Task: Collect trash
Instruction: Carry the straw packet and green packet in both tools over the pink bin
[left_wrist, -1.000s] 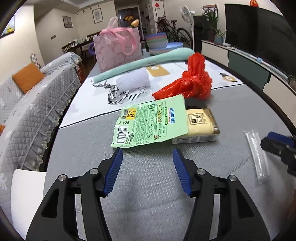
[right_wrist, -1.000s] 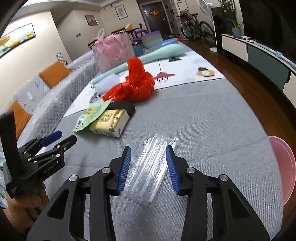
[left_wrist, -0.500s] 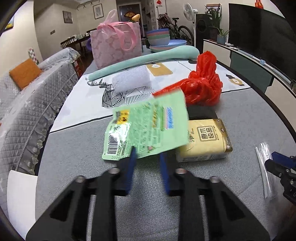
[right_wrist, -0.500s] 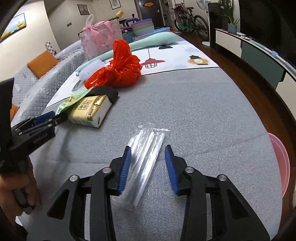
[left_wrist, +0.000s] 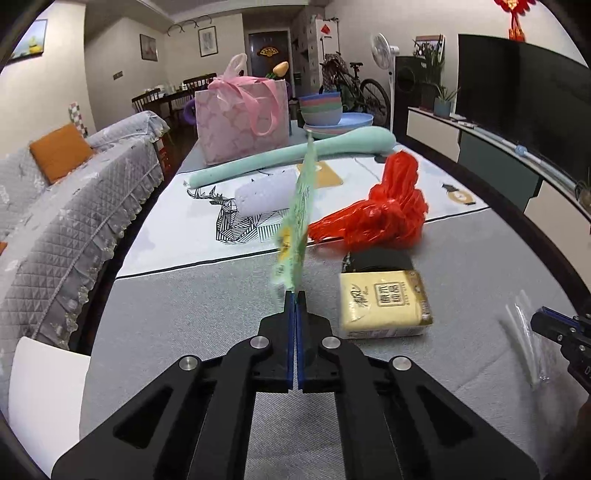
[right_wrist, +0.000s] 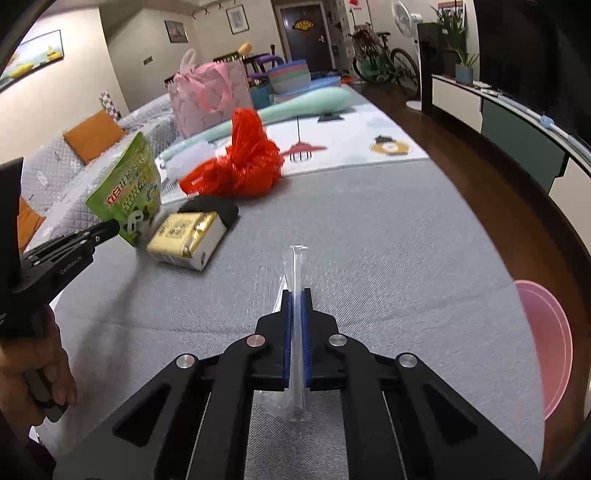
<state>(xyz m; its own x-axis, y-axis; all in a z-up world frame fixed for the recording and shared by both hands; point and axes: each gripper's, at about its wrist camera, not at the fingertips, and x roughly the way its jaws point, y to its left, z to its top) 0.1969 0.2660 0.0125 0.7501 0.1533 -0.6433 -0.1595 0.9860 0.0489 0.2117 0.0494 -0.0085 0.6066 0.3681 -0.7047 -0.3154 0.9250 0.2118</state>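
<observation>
My left gripper (left_wrist: 295, 295) is shut on the corner of a green snack wrapper (left_wrist: 300, 214), which stands edge-on and lifted off the grey table (left_wrist: 184, 306). In the right wrist view the same green wrapper (right_wrist: 129, 192) hangs from the left gripper (right_wrist: 110, 227), held by a hand. My right gripper (right_wrist: 295, 295) is shut on a clear plastic sleeve (right_wrist: 295, 269), pinched upright between the blue pads. A yellow tissue pack (left_wrist: 384, 302) lies on the table, a crumpled red plastic bag (left_wrist: 376, 214) behind it.
A pink gift bag (left_wrist: 243, 118), a long mint-green cushion (left_wrist: 295, 158), stacked bowls (left_wrist: 321, 109) and a white roll (left_wrist: 266, 194) sit further back. A grey sofa (left_wrist: 55, 221) runs along the left. A pink bin (right_wrist: 546, 350) stands beyond the table's right edge.
The left jaws shut on the green wrapper and lifted it from lying flat to standing on edge. The right jaws shut on the clear sleeve, squeezing it upright.
</observation>
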